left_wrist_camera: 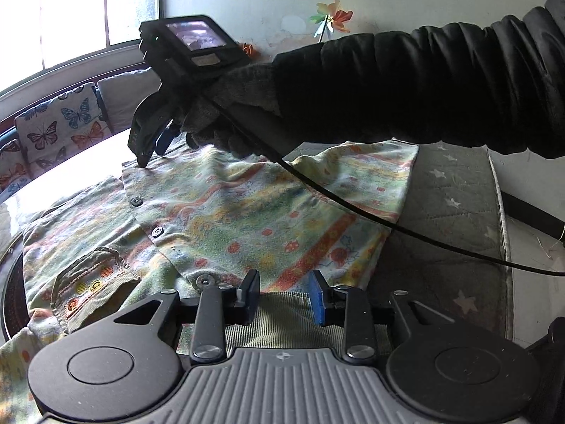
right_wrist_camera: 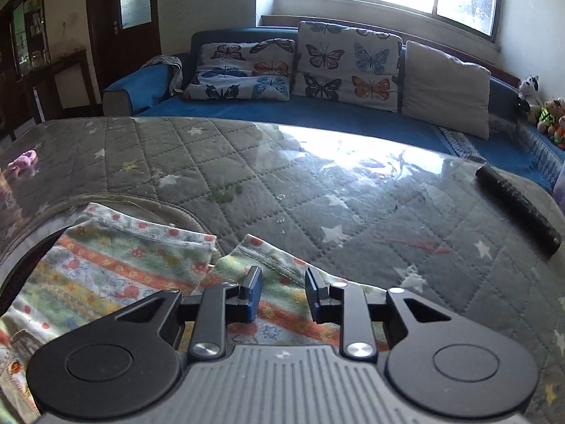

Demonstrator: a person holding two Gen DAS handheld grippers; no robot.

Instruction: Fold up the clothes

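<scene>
The left wrist view is being taken from just behind the left gripper (left_wrist_camera: 284, 295), angled down, close over the patterned garment (left_wrist_camera: 247, 212), with the right gripper (left_wrist_camera: 152, 148) seen at 11 o'clock. The right wrist view is being aimed down over the garment's edge (right_wrist_camera: 141, 261) toward the sofa (right_wrist_camera: 317, 113) at 12 o'clock. The garment, quilted table cover (right_wrist_camera: 282, 183) and butterfly cushions (left_wrist_camera: 63, 123) are being shared.

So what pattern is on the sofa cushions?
Butterflies, in blue, orange and black on white, on the sofa cushions; clearest in the right wrist view.
</scene>
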